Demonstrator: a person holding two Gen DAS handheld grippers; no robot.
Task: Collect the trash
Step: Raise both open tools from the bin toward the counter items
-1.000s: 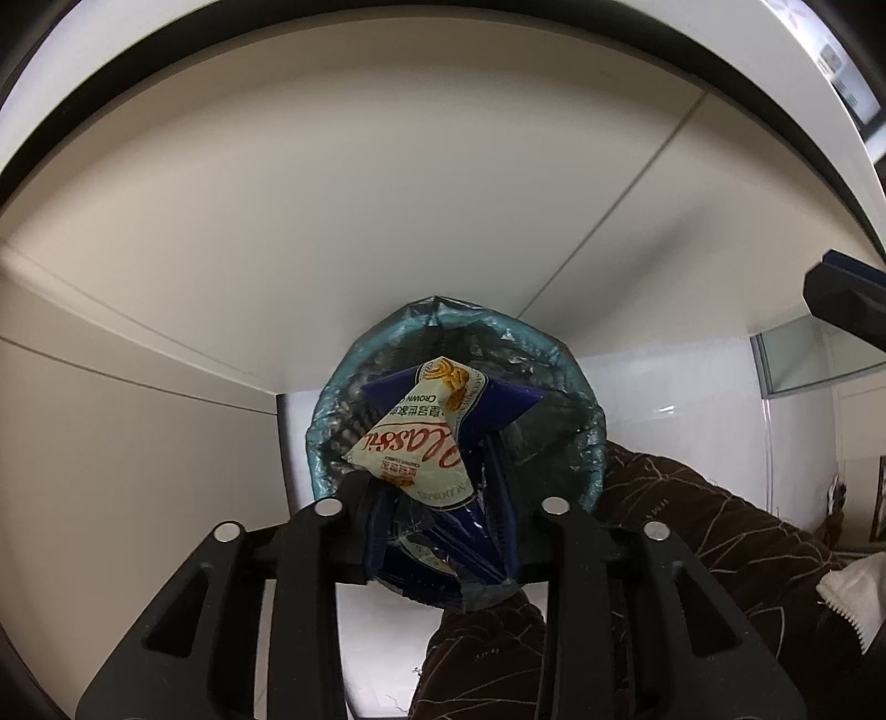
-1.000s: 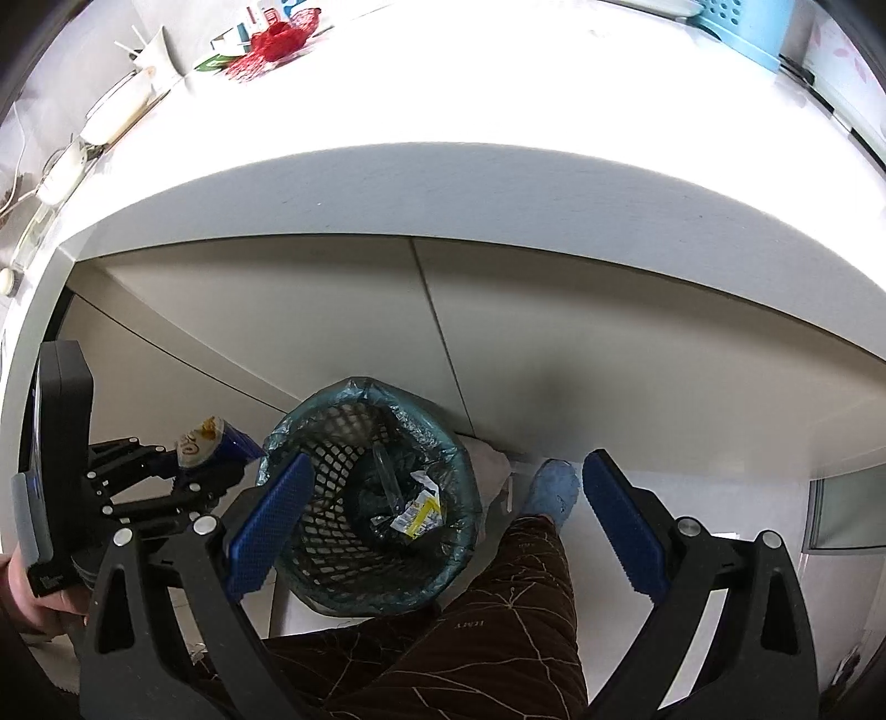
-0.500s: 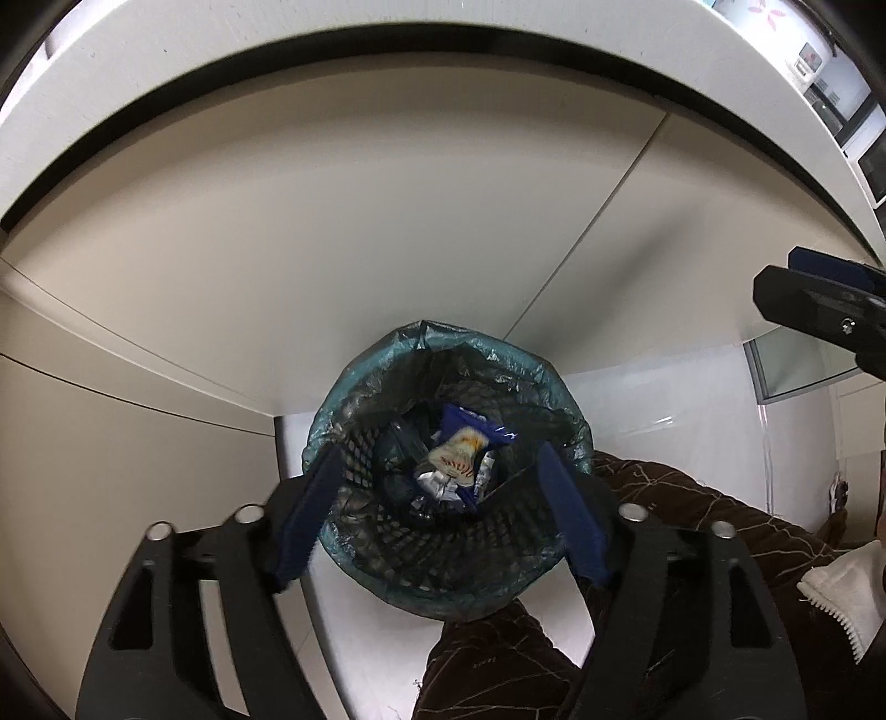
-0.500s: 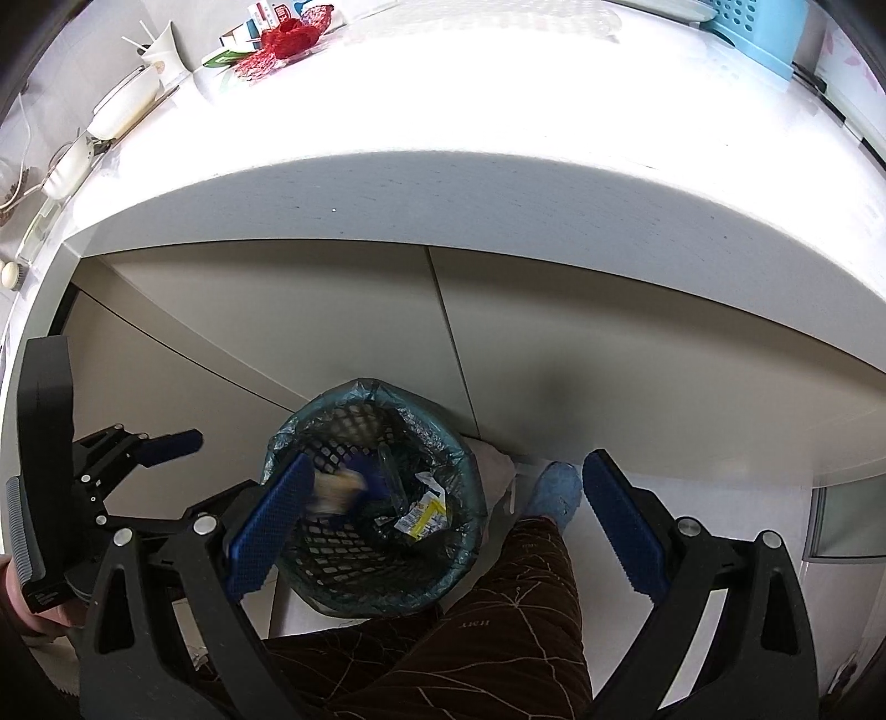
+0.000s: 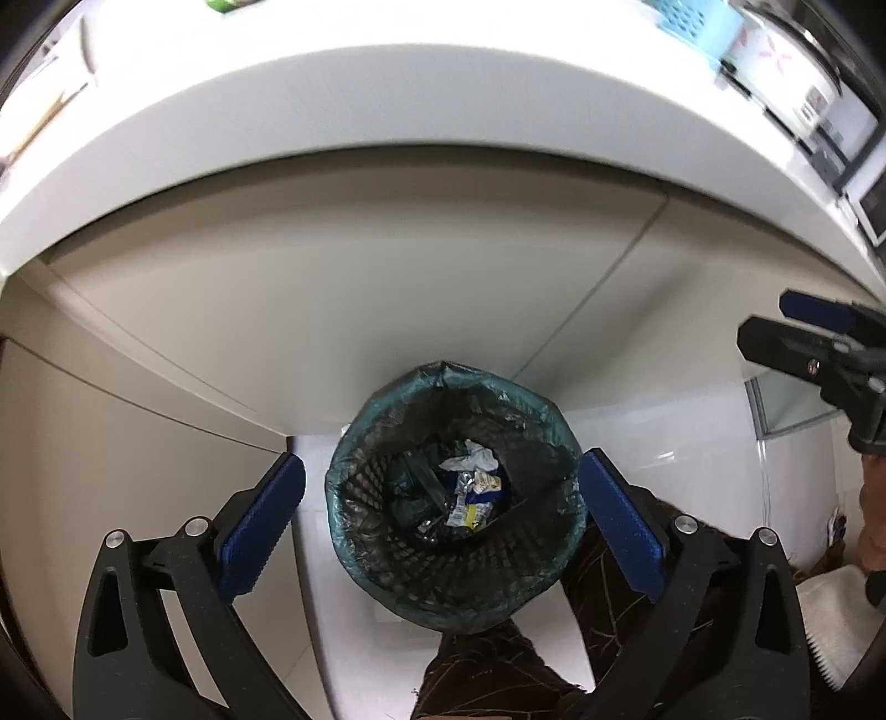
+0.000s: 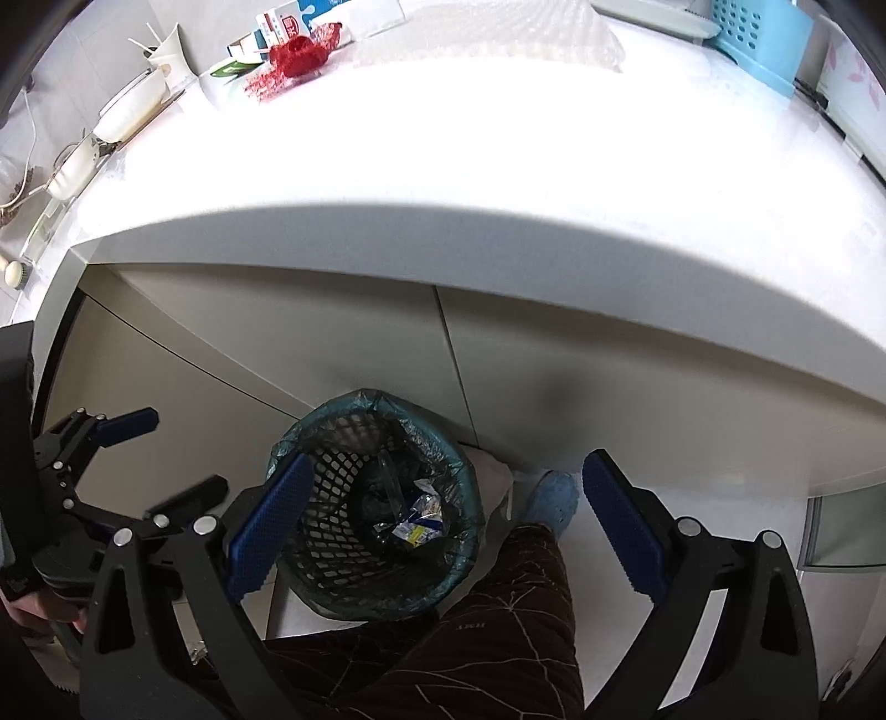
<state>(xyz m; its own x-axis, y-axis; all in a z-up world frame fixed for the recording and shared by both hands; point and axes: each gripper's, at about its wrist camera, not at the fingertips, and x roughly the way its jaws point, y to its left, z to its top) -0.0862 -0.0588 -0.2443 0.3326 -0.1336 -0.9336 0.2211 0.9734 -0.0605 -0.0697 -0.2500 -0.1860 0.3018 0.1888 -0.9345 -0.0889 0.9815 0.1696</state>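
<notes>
A black mesh trash bin [image 5: 382, 554] [image 6: 332, 498] with a teal liner stands on the floor against the cabinet. Crumpled wrappers [image 5: 476, 493] [image 6: 421, 518] lie at its bottom, the blue and white snack wrapper among them. My left gripper [image 5: 440, 462] [image 6: 166, 459] hangs above the bin with its jaws opening wide and nothing between them. My right gripper [image 6: 446, 459] [image 5: 786, 327] is open and empty, also pointing down over the bin, to the right of the left one.
A white counter [image 6: 498, 183] overhangs beige cabinet doors [image 5: 332, 310]. On it sit a milk carton [image 6: 288, 25], red mesh [image 6: 296, 58] and a blue basket [image 6: 758, 33]. A person's brown-trousered leg [image 6: 487, 626] and blue slipper [image 6: 551, 495] stand beside the bin.
My left gripper opened and let go of the snack wrapper, which fell into the bin. The left gripper then rose, showing more of the counter. The right gripper stayed put.
</notes>
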